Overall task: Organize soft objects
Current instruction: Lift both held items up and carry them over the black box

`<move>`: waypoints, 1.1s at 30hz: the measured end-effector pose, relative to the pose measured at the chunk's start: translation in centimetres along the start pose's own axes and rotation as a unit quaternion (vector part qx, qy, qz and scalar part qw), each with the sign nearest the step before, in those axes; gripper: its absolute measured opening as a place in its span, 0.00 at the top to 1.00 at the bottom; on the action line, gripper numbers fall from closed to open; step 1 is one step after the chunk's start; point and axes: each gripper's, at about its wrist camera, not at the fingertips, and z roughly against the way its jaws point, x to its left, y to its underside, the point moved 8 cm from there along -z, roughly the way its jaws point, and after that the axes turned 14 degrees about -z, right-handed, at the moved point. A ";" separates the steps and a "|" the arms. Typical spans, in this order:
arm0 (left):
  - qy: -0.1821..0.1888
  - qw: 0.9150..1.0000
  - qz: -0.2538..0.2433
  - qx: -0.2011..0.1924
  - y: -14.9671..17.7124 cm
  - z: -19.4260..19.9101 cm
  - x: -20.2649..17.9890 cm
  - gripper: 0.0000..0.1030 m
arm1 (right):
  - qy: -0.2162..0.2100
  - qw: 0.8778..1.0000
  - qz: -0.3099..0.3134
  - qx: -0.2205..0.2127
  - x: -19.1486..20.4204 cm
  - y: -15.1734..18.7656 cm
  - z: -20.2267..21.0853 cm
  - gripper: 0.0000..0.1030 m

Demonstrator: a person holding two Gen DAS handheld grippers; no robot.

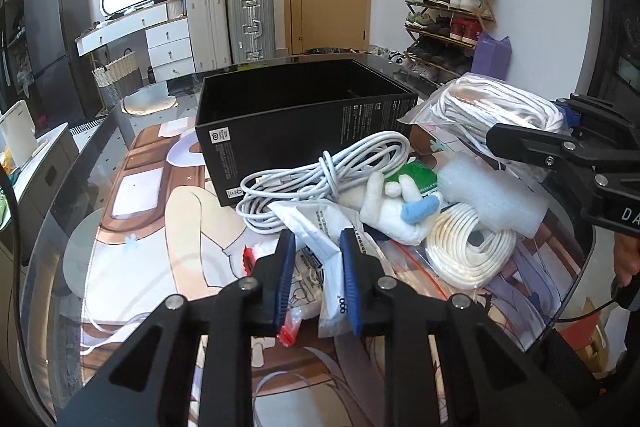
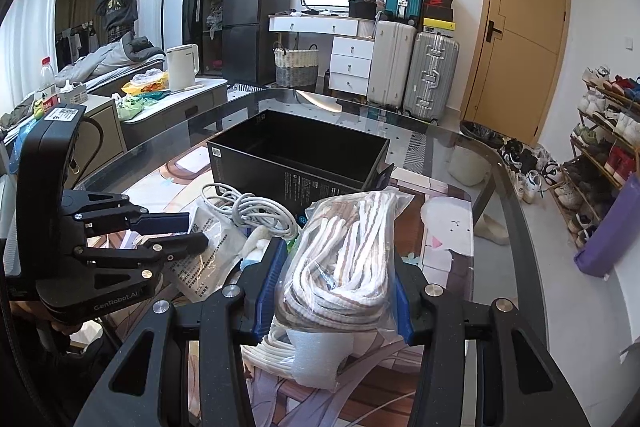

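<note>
A black open box (image 1: 296, 115) stands on the glass table; it also shows in the right wrist view (image 2: 300, 159). My right gripper (image 2: 336, 287) is shut on a clear bag of white rope (image 2: 344, 259), held above the table; the same bag shows in the left wrist view (image 1: 492, 103). My left gripper (image 1: 318, 259) is shut on a white printed plastic packet (image 1: 320, 239), also in the right wrist view (image 2: 208, 255). A grey-white cable bundle (image 1: 316, 175), a white plush toy (image 1: 396, 207), a foam piece (image 1: 488, 195) and a bagged white cord coil (image 1: 468, 247) lie in the pile.
The glass table's curved edge (image 1: 576, 291) runs at the right, over an illustrated mat (image 1: 140, 227). Suitcases (image 1: 232, 23), a white dresser (image 1: 160, 35) and a shoe rack (image 1: 448, 23) stand behind. A side counter with a kettle (image 2: 182, 67) is at the left.
</note>
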 end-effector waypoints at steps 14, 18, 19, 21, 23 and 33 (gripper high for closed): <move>-0.006 0.999 -0.040 0.009 0.0 -0.8 -2.2 0.52 | 0.000 1.000 0.002 0.001 0.1 0.0 0.1 0.54; -0.012 0.998 -0.057 0.002 0.1 -0.5 -2.5 0.78 | 0.000 1.000 0.002 0.001 0.1 0.1 0.0 0.54; -0.012 0.998 -0.058 0.001 0.1 -0.4 -2.4 0.80 | 0.000 1.000 0.002 0.000 0.1 0.1 0.1 0.54; -0.005 0.999 -0.052 -0.003 0.1 -0.1 -2.2 0.85 | 0.000 1.000 0.003 0.000 0.1 0.1 0.1 0.54; -0.002 0.999 -0.044 -0.008 0.0 0.3 -1.9 0.87 | 0.000 1.000 0.005 -0.001 0.1 0.0 0.1 0.54; 0.003 0.999 -0.018 -0.042 -0.5 3.6 0.0 0.90 | -0.003 1.000 0.003 -0.017 -0.1 -0.4 1.1 0.54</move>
